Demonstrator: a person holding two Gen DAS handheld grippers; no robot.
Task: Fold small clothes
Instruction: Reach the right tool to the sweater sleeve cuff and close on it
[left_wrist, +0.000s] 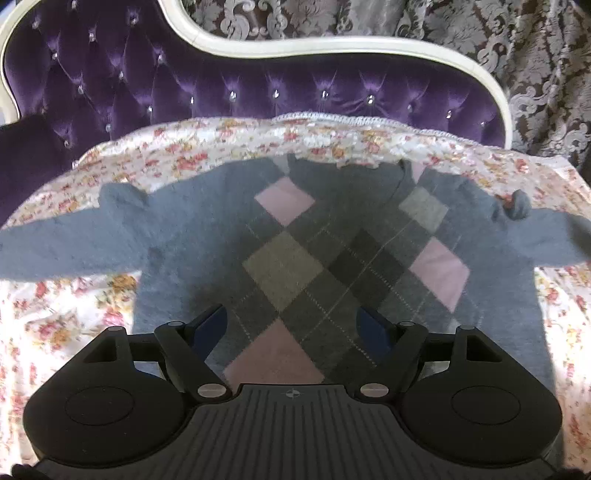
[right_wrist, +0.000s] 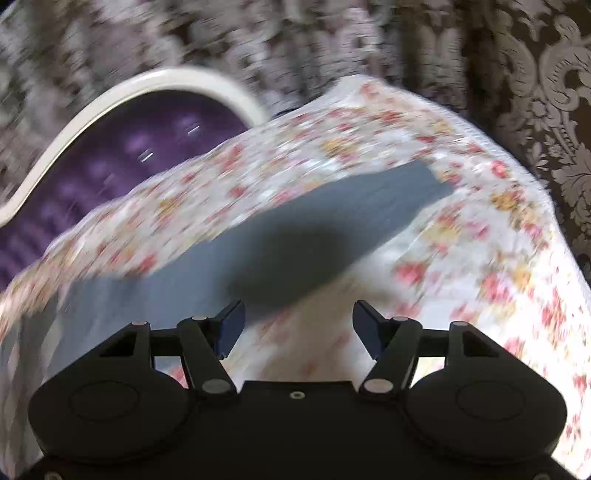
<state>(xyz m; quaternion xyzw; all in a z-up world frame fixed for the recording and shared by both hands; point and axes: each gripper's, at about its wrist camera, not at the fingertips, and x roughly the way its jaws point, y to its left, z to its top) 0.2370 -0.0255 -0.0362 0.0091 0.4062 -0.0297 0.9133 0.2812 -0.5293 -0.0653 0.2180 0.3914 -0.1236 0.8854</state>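
Left tongs hang wide apart above the grey argyle sweater, gripping nothing. The sweater lies flat, front up, sleeves spread to both sides, on a floral bedspread. Right tongs gape too, empty, above the bedspread's edge with one grey sleeve stretched out ahead; that view is smeared with blur. Behind the bed stands a purple tufted headboard in a cream frame, then damask-patterned curtains.
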